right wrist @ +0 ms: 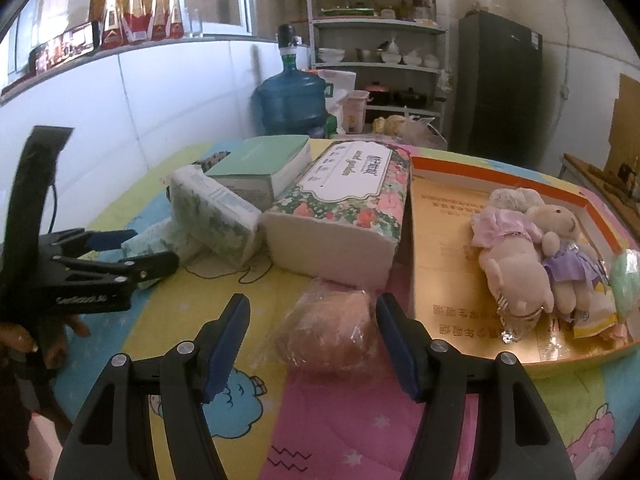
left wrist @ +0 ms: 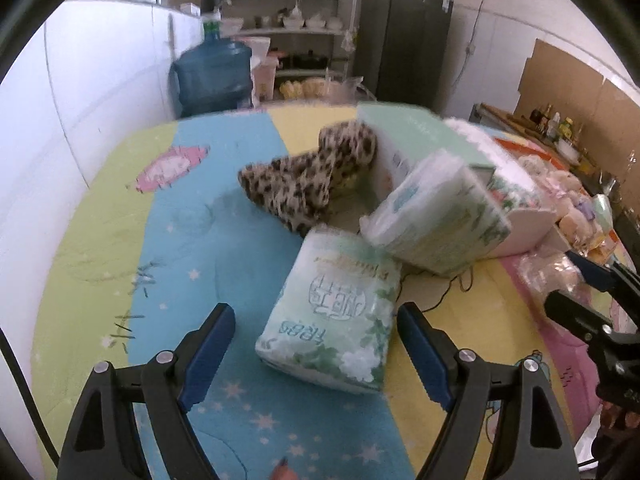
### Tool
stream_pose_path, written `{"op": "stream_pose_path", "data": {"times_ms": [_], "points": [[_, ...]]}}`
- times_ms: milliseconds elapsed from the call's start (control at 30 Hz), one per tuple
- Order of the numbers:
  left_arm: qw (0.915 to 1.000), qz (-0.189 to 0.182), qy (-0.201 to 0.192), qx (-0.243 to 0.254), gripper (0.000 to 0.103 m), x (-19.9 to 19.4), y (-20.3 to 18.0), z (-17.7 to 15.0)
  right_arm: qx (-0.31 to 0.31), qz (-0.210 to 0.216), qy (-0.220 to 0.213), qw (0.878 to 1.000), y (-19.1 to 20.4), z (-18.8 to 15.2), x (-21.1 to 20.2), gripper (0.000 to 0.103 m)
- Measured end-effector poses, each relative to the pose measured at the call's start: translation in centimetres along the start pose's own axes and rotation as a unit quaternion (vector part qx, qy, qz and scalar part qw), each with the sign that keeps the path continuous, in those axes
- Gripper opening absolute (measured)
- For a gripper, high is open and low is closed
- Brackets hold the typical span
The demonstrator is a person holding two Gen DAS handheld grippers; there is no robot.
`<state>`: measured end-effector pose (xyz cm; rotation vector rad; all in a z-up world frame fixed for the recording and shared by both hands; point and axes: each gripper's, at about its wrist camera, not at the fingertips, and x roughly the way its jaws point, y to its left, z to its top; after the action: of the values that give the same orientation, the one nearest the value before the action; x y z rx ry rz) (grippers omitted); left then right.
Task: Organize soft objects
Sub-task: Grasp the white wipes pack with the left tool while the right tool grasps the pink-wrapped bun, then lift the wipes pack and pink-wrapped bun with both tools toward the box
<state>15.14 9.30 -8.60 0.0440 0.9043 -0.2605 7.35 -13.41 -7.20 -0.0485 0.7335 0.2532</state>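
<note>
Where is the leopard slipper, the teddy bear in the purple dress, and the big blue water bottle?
leopard slipper point(left wrist: 298, 184), left wrist view, on the spotted fuzzy top.
teddy bear in the purple dress point(right wrist: 560, 236), right wrist view, on its body below the face.
big blue water bottle point(right wrist: 292, 98), right wrist view, on the wide blue body.

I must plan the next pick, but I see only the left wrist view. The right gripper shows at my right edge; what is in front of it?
Observer: A soft pinkish item in clear plastic wrap lies between the open fingers of the right gripper; the pads are not pressing it.
Operator: Is there a container for the soft things?
Observer: Yes, an open orange-rimmed cardboard box lies right of the floral tissue pack.
Operator: Anything inside already?
Observer: Two plush bears in purple dresses lie in it.
</note>
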Motion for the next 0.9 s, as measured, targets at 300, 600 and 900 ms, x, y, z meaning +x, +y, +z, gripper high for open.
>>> {"op": "stream_pose_path", "data": {"times_ms": [300, 600, 900], "points": [[0.9998, -0.001, -0.018, -0.002, 0.053, -0.8, -0.1, -0.5, -0.01, 0.003, 0.009, 1.0, 0.3, -0.1, 0.7, 0.067], [0.9978, -0.02, -0.038, -0.051, 0.051, -2.4, 0.5, -2.2, 0.005, 0.021, 0.034, 0.999, 0.0, -0.7, 1.9, 0.065], [0.9939, -0.017, -0.053, -0.095, 0.05, -3.7, 1.6, -3.5, 0.011, 0.02, 0.027, 0.999, -0.1, -0.6, 2.2, 0.057]]}}
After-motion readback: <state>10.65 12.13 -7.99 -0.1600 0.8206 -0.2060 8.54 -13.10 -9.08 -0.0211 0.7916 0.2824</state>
